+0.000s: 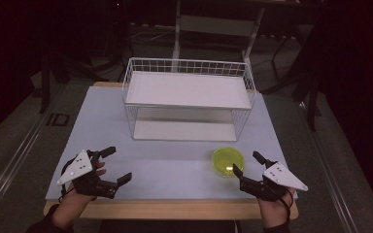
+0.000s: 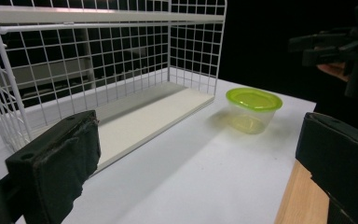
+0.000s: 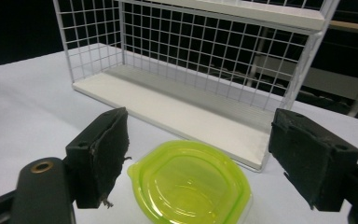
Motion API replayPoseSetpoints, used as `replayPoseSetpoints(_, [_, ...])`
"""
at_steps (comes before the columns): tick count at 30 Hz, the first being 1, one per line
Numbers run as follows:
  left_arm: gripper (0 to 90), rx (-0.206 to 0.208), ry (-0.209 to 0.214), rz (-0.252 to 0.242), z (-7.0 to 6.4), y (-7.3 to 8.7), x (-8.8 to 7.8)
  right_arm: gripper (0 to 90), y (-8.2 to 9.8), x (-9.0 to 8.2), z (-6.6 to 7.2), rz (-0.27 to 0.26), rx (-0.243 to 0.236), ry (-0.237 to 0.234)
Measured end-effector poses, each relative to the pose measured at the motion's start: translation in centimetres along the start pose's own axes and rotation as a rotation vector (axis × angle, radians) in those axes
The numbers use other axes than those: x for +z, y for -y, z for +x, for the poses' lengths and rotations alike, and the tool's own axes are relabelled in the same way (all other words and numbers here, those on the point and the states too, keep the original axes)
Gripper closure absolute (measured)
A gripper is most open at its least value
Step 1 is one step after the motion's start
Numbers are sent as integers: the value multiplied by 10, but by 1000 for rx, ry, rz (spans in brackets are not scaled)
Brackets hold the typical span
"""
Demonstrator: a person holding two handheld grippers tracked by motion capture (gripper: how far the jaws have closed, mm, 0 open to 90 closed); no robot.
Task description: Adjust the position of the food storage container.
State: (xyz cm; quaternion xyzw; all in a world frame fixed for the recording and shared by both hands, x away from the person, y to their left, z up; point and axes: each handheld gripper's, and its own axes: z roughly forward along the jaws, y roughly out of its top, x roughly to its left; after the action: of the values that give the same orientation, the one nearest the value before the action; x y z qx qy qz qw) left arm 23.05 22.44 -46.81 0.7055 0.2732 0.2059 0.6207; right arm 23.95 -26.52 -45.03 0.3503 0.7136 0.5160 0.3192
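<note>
Right hand-held gripper (image 3: pixel 198 161) gaping over lidded green container (image 3: pixel 191 182), left hand-held gripper (image 1: pixel 112 166) spread wide, empty, wire rack (image 1: pixel 189 97) beyond

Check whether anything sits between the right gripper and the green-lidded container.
Nothing visible does. The right gripper stands open just beside the container, and in its own view only bare table lies between jaws and lid.

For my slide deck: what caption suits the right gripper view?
Open right gripper poised over a lidded green container before a white wire shelf.
</note>
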Motion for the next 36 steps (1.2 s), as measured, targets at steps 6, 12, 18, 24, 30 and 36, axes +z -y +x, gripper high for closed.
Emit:
replayPoseSetpoints(6, [4,14,2,2,0,-1,-3,153,-3,0,2,7,-11,-8])
replayPoseSetpoints(12, [4,27,-1,4,0,-1,-4,127,-7,-2,1,-1,11,-19])
replayPoseSetpoints(18, [4,8,-16,-6,3,-1,-6,106,-16,0,-5,37,17,-31])
replayPoseSetpoints(24, [4,0,-18,-10,4,-1,-6,97,-21,6,-8,64,-19,-19])
replayPoseSetpoints(30, [4,-3,-13,-11,4,0,-6,142,-19,15,-15,84,-35,-11])
replayPoseSetpoints(36, [4,-5,-11,-14,4,0,-6,352,-14,25,-33,130,-44,29])
